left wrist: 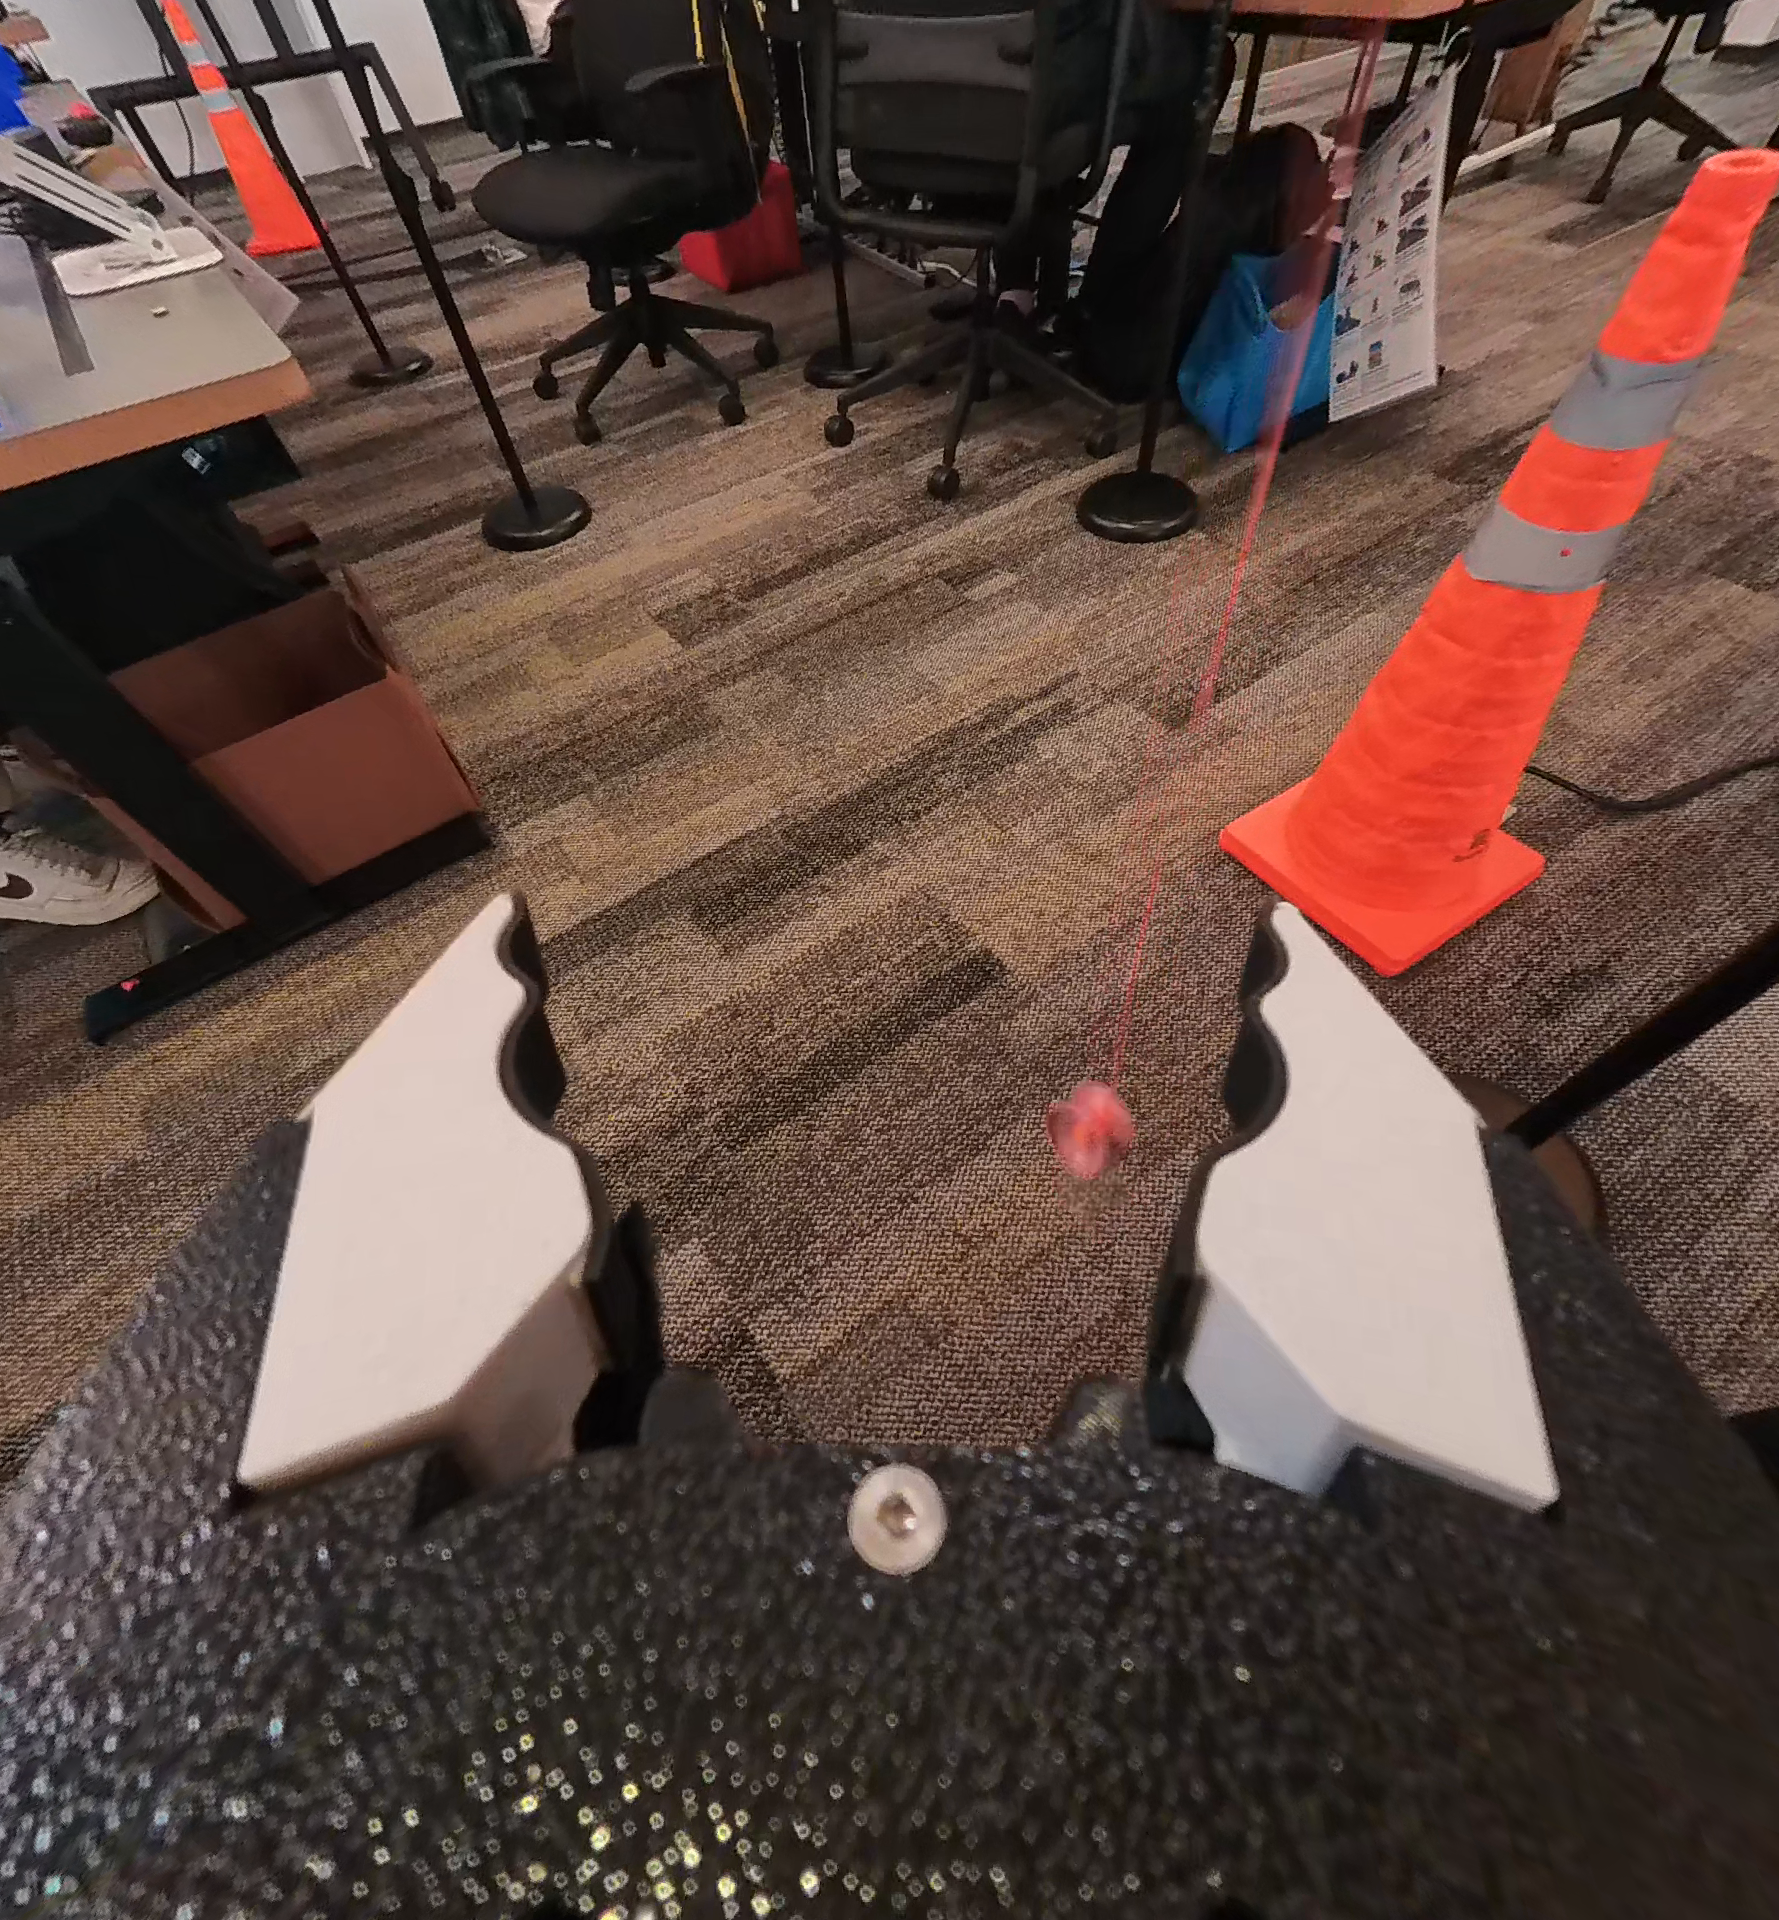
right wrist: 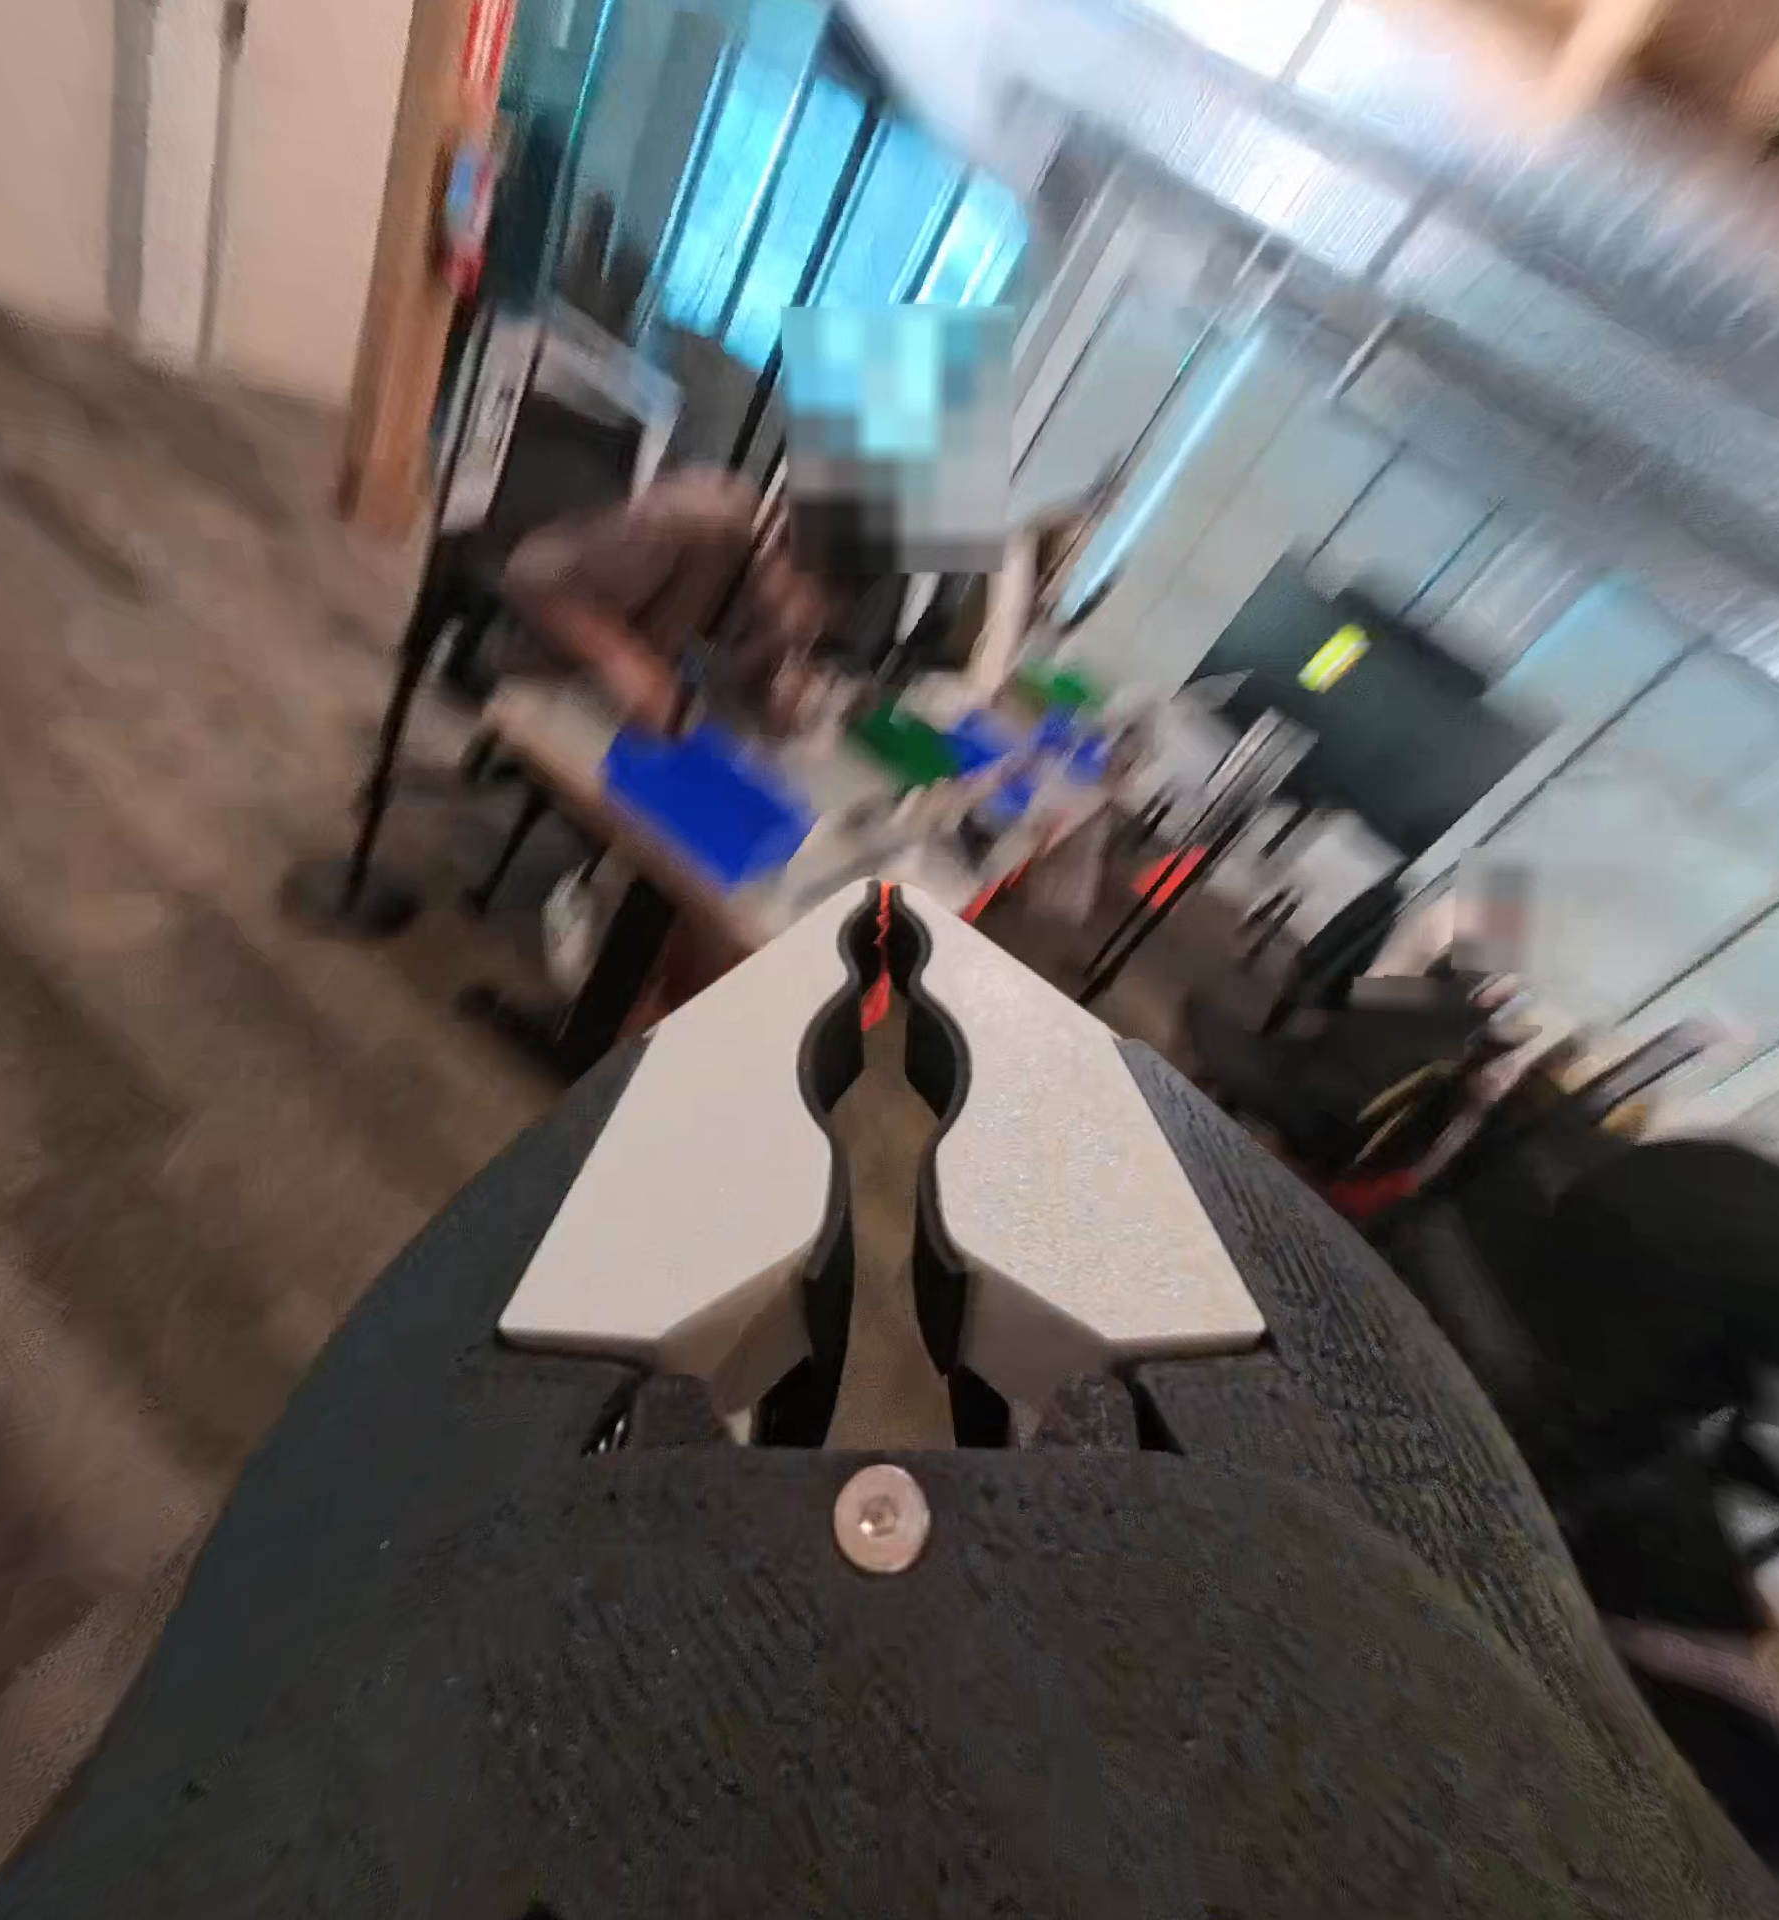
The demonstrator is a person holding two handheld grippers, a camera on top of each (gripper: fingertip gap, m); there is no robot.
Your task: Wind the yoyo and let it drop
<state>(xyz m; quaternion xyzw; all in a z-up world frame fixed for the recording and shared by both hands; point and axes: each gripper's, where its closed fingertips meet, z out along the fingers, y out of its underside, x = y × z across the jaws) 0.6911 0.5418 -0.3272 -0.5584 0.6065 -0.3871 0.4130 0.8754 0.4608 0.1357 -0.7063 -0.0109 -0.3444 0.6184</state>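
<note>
A small pink yoyo (left wrist: 1087,1127), blurred by motion, hangs in the air above the carpet on a thin red string (left wrist: 1254,520) that runs up and out of the top of the left wrist view. My left gripper (left wrist: 890,956) is open and empty, its fingers either side of the yoyo without touching it. My right gripper (right wrist: 883,909) is shut on the red string (right wrist: 877,982), pinched between its fingertips. The right wrist view is motion-blurred and tilted.
An orange traffic cone (left wrist: 1508,644) stands on the carpet to the right, another cone (left wrist: 241,145) at the far left. A desk (left wrist: 116,353) with a brown box (left wrist: 313,727) is at the left. Office chairs (left wrist: 646,208) and black pole stands (left wrist: 537,514) lie ahead. A person's shoe (left wrist: 33,883) shows.
</note>
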